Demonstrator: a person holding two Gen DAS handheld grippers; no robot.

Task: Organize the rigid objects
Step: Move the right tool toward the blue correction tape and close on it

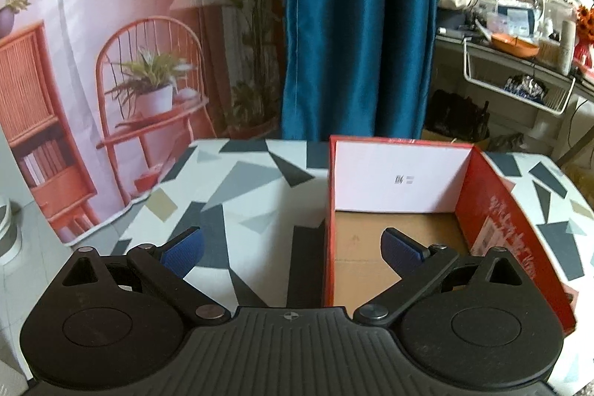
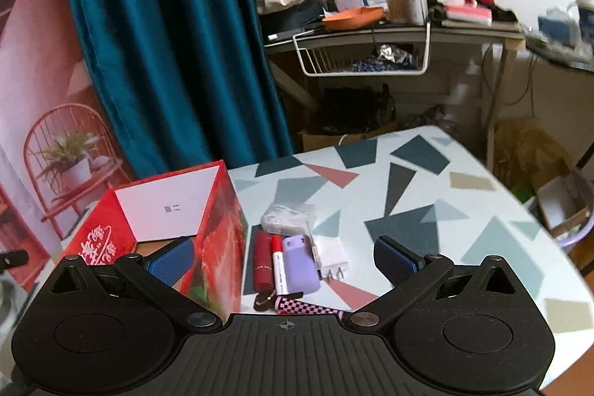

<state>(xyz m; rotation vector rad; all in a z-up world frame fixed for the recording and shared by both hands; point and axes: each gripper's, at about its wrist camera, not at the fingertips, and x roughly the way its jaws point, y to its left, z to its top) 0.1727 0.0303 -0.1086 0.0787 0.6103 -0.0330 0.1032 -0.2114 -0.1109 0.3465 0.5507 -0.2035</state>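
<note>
Left wrist: left gripper [image 1: 291, 249] spread wide, blue pads [image 1: 185, 249] well apart, nothing between them. It hangs above the near left wall of the box [image 1: 393, 180]; the left pad is over the table [image 1: 237, 180], the right pad over the box's inside. Box is open-topped, red outside with white lettering on its right wall, white panel on the far inner wall bearing a small dark mark, brown cardboard floor. Interior shows nothing in it as far as visible. Table top is white with grey and black angular shapes. Blue curtain [image 1: 356, 25] behind; cluttered desk [image 1: 519, 62] to the far right.

Right wrist: right gripper [image 2: 284, 257] also spread wide and holding nothing. Its left pad sits over the box [image 2: 219, 247], which lies at lower left, its red patterned wall facing the camera. The small items lie on the table [image 2: 464, 229] between the pads, just beside the box's right wall. In a row, close together and lying lengthwise away from the camera: dark red tube [image 2: 263, 262], red-capped white marker [image 2: 278, 266], lilac case [image 2: 299, 262], white charger plug [image 2: 332, 257] with prongs toward the camera. Behind them, a clear bag [image 2: 287, 218] with something pale inside. Nearest the gripper body, a pink-and-black checkered strap [image 2: 304, 307] lying crosswise, a dark metal fitting at its left end; partly hidden by the gripper.
</note>
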